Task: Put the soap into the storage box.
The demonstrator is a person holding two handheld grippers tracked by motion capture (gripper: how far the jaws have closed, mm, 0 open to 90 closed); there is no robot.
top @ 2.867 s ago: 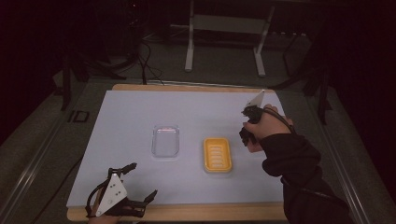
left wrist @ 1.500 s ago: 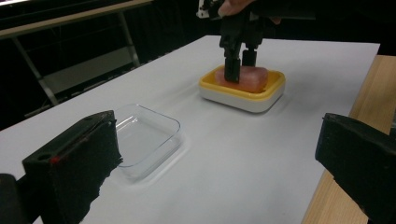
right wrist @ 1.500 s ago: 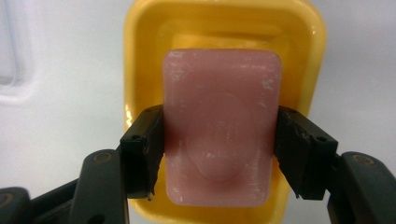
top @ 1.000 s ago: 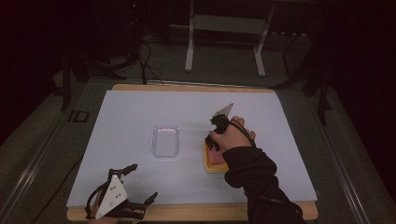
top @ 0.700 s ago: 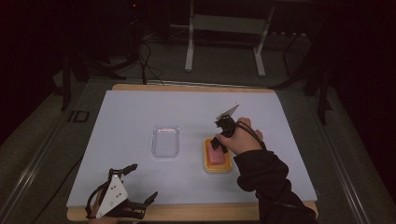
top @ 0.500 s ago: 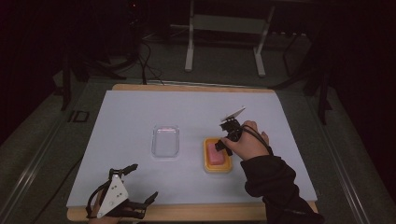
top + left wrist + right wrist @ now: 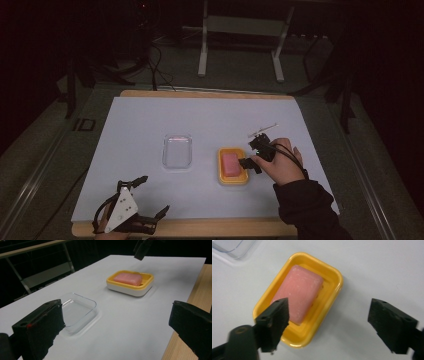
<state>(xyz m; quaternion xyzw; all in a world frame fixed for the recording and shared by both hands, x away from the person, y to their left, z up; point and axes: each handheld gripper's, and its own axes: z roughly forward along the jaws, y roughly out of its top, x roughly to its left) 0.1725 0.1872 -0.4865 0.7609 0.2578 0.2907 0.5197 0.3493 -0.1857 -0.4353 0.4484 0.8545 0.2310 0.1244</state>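
The right gripper (image 7: 248, 163) hung just right of the yellow soap dish (image 7: 233, 179), and its jaws, which had just been opening, stood wide apart with nothing between them. From its own camera one jaw overlapped the near left corner of the dish (image 7: 332, 277) while the other hung over bare white sheet to the right, and neither pad pressed on anything. The pink bar of soap (image 7: 298, 295) lay flat inside the dish, slightly slanted against the dish's long sides, free of both jaws. In the high view the soap (image 7: 230, 164) sat in the dish right of the table's middle, and the person's right hand (image 7: 281, 165) and dark sleeve (image 7: 305, 210) came in from the near right. Left of the dish, apart from it, stood a clear plastic tray (image 7: 178, 151), empty. The left gripper (image 7: 131, 212) rested at the near left edge of the table (image 7: 200, 230), well apart from the dish; its jaws were wide, holding nothing. Its camera looked between them across the white sheet (image 7: 150, 322), with the clear tray (image 7: 77, 310) near and the dish with soap (image 7: 130, 283) farther off.
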